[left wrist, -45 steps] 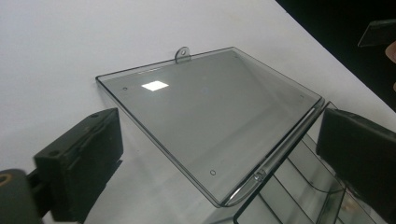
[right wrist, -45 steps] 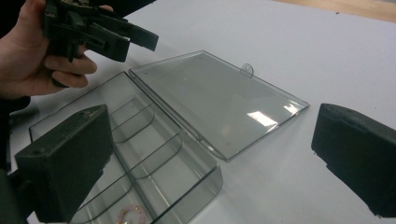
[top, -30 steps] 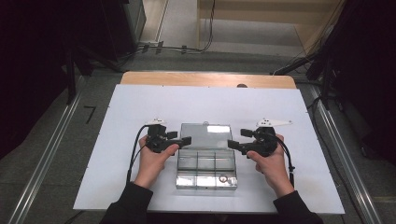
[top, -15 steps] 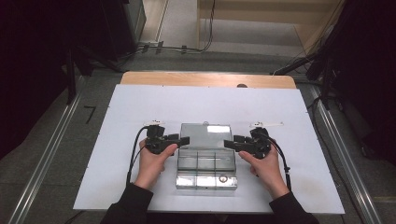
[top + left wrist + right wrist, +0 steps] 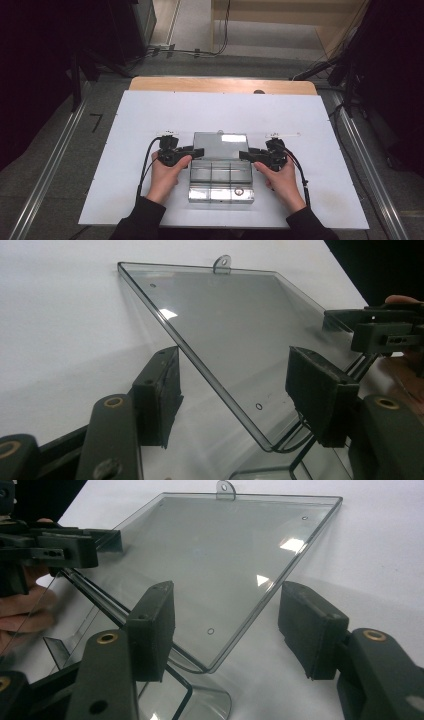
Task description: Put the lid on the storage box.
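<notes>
1. Box (image 5: 221, 176) of clear plastic sits on the white table (image 5: 110, 165), near its front edge and between the two hands; its lid (image 5: 220, 145) is swung open toward the far side (a small hanging tab shows at the lid's far edge).
2. Left hand (image 5: 165, 175) holds the left gripper (image 5: 192, 151) at the lid's left edge, a black cable looping back from it along the forearm.
3. In the left gripper view the jaws are spread apart, one pad (image 5: 159, 396) on each side of the lid's (image 5: 235, 335) near edge; whether either pad touches the plastic cannot be told.
4. Compartments divide the box's tray, and a small round thing lies in the front section, too small to identify.
5. Right hand (image 5: 280, 177) holds the right gripper (image 5: 246, 155) at the lid's right edge.
6. In the right gripper view its jaws are likewise spread, straddling the lid's (image 5: 220, 560) corner with gaps visible on both sides, and the left gripper (image 5: 107, 542) shows across the lid.
</notes>
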Available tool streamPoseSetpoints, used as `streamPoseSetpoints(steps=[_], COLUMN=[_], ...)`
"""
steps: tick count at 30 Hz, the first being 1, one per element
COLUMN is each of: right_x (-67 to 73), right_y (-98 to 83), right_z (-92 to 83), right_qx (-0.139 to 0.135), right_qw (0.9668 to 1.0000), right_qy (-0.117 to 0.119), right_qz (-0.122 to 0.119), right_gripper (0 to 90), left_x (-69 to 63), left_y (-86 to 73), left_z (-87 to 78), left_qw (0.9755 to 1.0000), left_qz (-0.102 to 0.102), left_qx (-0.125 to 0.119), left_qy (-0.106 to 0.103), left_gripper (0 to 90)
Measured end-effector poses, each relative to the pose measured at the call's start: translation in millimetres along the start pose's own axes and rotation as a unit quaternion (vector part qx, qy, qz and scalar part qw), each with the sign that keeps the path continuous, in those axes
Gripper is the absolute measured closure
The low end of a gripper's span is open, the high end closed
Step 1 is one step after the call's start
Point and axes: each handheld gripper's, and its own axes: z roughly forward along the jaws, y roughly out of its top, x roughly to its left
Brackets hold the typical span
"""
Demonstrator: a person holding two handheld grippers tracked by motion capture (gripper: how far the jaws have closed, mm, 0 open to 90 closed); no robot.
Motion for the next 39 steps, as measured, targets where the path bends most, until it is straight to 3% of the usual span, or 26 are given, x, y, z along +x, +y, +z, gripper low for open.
streamPoseSetpoints(steps=[5, 8, 18, 25, 28, 33, 39], right_x=[-0.2, -0.1, 6.1, 10.7, 12.9, 14.9, 18.3], right_y=[-0.1, 0.2, 1.0, 1.0, -0.5, -3.5, -4.8], right_z=[-0.5, -1.3, -7.2, -15.6, -19.9, -22.7, -24.4], right_qx=[-0.001, -0.003, -0.015, -0.038, -0.049, -0.06, -0.071], right_qw=[1.0, 0.9999, 0.9993, 0.9976, 0.9955, 0.9931, 0.9894], right_qy=[0.003, 0.017, 0.012, 0.004, 0.003, 0.001, -0.01], right_qz=[0.0, 0.0, -0.031, -0.058, -0.081, -0.1, -0.127], right_gripper=[39.9, 44.9, 56.5, 67.9, 72.2, 74.1, 74.8], left_x=[-0.2, -1.9, -3.6, -8.7, -10.2, -14.9, -16.1], left_y=[0.5, 1.1, 3.7, 5.0, 5.4, 4.6, 6.7], left_z=[-0.7, -1.9, -11.6, -20.2, -24.1, -27.0, -26.8], left_qw=[0.9999, 0.9998, 0.9989, 0.997, 0.996, 0.9947, 0.9945], left_qz=[0.004, 0.008, 0.029, 0.061, 0.071, 0.092, 0.093], left_qx=[0.0, -0.006, -0.024, -0.035, -0.036, -0.034, -0.035], left_qy=[-0.012, -0.019, -0.03, -0.034, -0.04, -0.033, -0.034], left_gripper=[42.7, 47.8, 61.8, 70.4, 74.2, 74.2, 71.0])
